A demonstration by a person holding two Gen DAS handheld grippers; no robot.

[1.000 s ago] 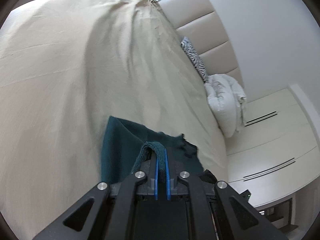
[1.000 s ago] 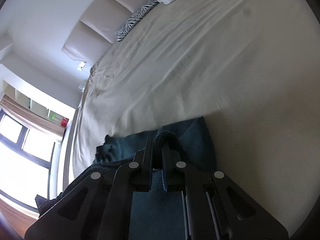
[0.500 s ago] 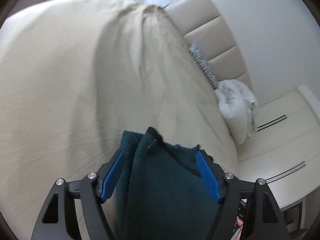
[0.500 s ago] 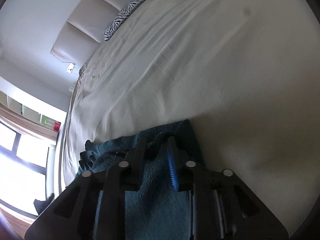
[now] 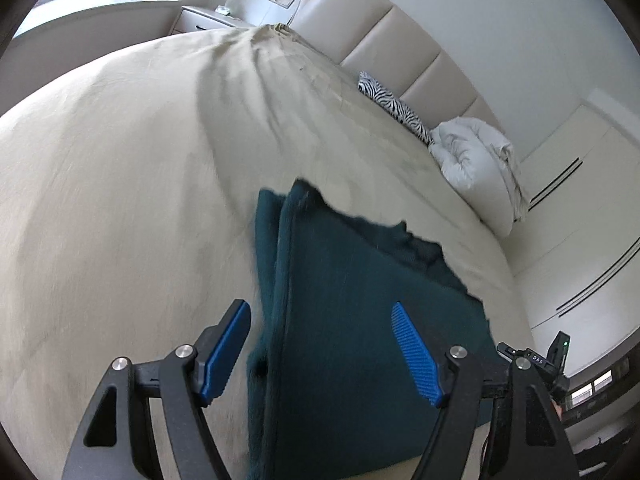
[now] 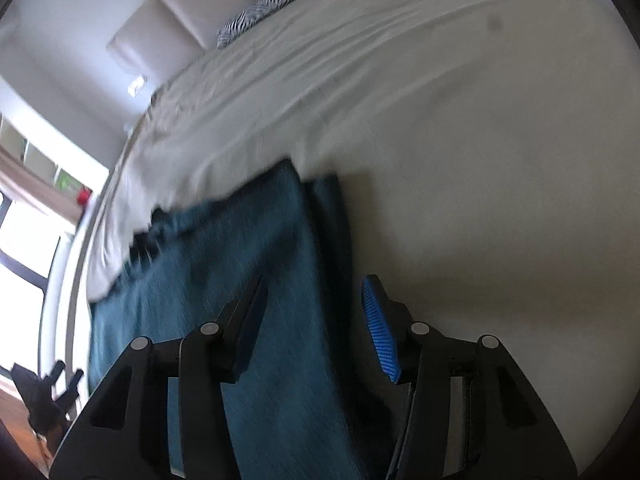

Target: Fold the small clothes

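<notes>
while both hand-held tools hang over the bed, the left gripper (image 5: 320, 344) has its jaws spread wide, its blue ribbed pads (image 5: 416, 356) standing well apart with nothing pinched between them. under it lies the dark teal cloth (image 5: 360, 320), folded flat on the beige bedspread (image 5: 120, 160); a doubled edge runs from about 12 o'clock down toward 6 o'clock in the left wrist view, and a ragged edge trails off toward 3 o'clock. the left pad sits over the bedspread just beside that doubled edge, while the right pad sits over the cloth itself; whether either touches the fabric cannot be told. in the right wrist view, which is blurred, the right gripper (image 6: 316, 320) is likewise open wide and grips nothing, the dark teal cloth (image 6: 240, 280) filling the frame from 6 o'clock round to 9 o'clock, its long straight edge passing between the two fingers. one blue pad (image 6: 380, 340) hangs over pale bedspread (image 6: 480, 160) at about 4 o'clock of the cloth. farther up the bed, at 1 o'clock in the left wrist view, a zebra-print pillow (image 5: 394, 106) lies against the padded headboard (image 5: 380, 40), with a white duvet (image 5: 476, 160) bundled just beside it. a pale wardrobe (image 5: 580, 220) stands at 3 o'clock. in the right wrist view, a bright window (image 6: 24, 248) shows at 9 o'clock.
</notes>
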